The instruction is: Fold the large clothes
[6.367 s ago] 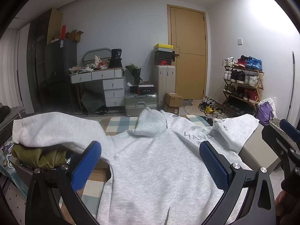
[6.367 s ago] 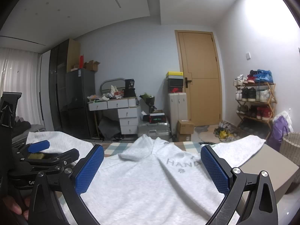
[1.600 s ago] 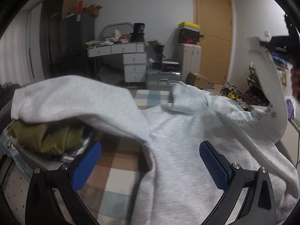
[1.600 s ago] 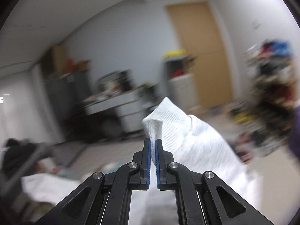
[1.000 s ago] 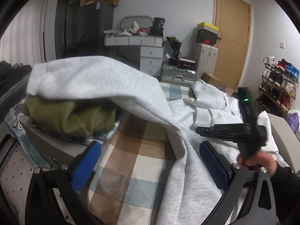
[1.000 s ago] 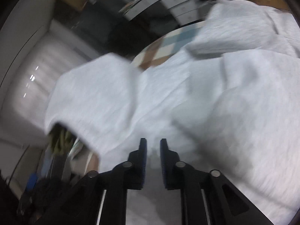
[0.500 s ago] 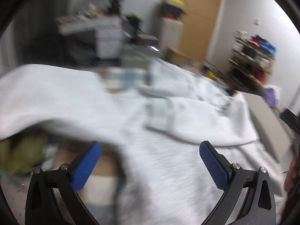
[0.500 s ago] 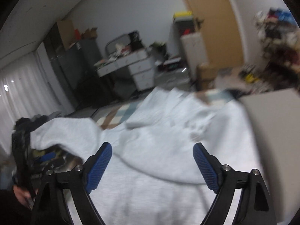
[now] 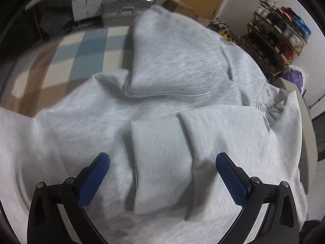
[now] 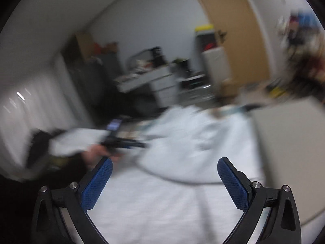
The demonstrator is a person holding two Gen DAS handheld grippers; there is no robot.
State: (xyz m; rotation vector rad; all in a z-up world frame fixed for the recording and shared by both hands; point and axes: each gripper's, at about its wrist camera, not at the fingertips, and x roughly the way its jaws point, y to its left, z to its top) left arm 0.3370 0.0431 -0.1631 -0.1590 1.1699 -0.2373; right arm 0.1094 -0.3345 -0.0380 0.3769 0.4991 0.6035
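Covering most of the checked bed [image 9: 67, 61], the grey hoodie [image 9: 182, 71] lies flat, one sleeve [image 9: 213, 142] folded across its chest. Left gripper [image 9: 162, 174] gapes empty above it; right gripper's [image 10: 164, 179] jaws, just opened, hold nothing.

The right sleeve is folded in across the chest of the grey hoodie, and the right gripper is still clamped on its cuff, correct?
Not quite. The sleeve does lie folded across the grey hoodie, as the left wrist view shows, but the right gripper has let go: in the right wrist view its jaws have just been opening and stand wide apart with nothing between them.
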